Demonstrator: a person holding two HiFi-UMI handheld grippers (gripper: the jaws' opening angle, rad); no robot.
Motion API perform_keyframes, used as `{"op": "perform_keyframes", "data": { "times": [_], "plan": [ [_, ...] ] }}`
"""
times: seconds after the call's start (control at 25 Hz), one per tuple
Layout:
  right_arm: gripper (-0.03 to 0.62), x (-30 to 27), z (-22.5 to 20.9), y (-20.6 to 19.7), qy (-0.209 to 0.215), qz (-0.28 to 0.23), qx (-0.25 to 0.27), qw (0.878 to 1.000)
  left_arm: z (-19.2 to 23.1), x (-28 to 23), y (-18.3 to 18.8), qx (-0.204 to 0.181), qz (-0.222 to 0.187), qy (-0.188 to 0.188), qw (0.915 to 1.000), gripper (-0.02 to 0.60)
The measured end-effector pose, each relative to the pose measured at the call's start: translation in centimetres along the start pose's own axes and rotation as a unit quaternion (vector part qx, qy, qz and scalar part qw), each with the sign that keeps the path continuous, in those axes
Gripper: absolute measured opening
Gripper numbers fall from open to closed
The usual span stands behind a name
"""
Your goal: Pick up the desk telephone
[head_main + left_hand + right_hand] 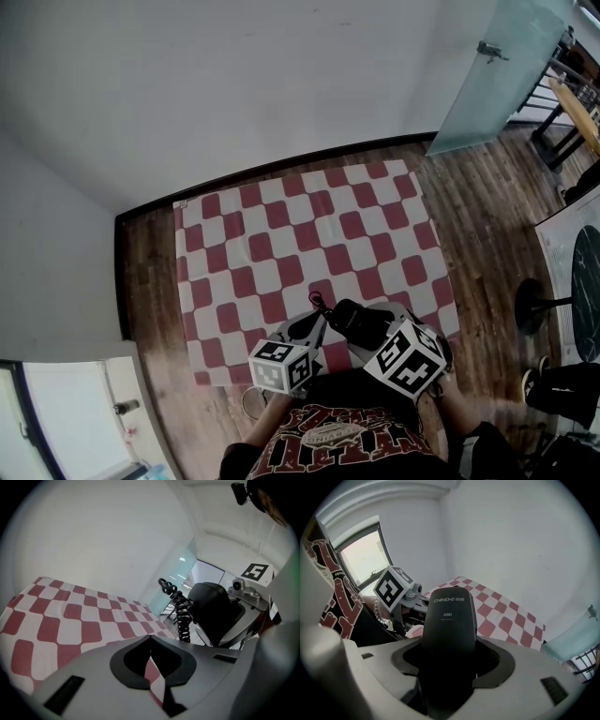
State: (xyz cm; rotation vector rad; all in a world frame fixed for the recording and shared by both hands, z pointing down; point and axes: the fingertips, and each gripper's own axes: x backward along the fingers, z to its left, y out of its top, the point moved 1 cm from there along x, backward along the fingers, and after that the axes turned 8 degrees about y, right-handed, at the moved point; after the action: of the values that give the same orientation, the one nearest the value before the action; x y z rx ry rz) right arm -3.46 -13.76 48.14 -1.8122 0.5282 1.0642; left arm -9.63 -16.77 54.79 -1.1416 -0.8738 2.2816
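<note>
**Head view:** Both claws sit low and close in front of the person, over the near edge of the checked cloth (281,234) on the wood floor (478,216).
- The right claw (380,330) is clamped on the black telephone handset (354,319). The handset projects ahead of it and toward the left claw (302,330).
- The coiled cord (317,302) loops up just ahead of the left claw.
- I can't make out a phone base anywhere.

**Left gripper view:** The jaws are nearly together with only a sliver of cloth showing through. Nothing is between them.
- The handset is off to this claw's right, near it.
- The cord (180,611) hangs between this claw and the handset. I can't tell whether it touches anything.

**Right gripper view:** The jaws are closed on the handset body (450,616).
- The handset runs straight out ahead of the claw, printed face toward the camera.
- The left claw's marker cube (393,590) is beyond it, to the left.

**Risks, my read:**
- **Cord snag:** the loose coil hangs right beside the idle left claw. If the claws move apart it could catch there and yank the handset.
- **Hidden base:** if the cord's far end is attached to a base I can't see, lifting drags that base or pulls the handset against the grip.
- **Pivot or slip:** the shell looks smooth and is held by one pinch with a long overhang. A fast swing could twist it out of the jaws.
- **No backup:** the left claw holds nothing, so nothing catches a slip.
</note>
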Motion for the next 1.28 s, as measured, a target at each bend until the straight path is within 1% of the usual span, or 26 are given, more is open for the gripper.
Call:
{"op": "perform_keyframes", "data": {
  "times": [0.4,1.28],
  "plan": [
    [0.287,1.5,1.5,1.5,0.017,-0.013,0.016,1.0,-0.1,0.0,-0.1,0.003,0.001,0.0,1.0,0.008],
    [0.287,0.4,1.5,0.1,0.025,0.018,0.019,0.999,0.0,-0.1,-0.6,0.006,0.005,-0.001,1.0,0.008]
  ]
}}
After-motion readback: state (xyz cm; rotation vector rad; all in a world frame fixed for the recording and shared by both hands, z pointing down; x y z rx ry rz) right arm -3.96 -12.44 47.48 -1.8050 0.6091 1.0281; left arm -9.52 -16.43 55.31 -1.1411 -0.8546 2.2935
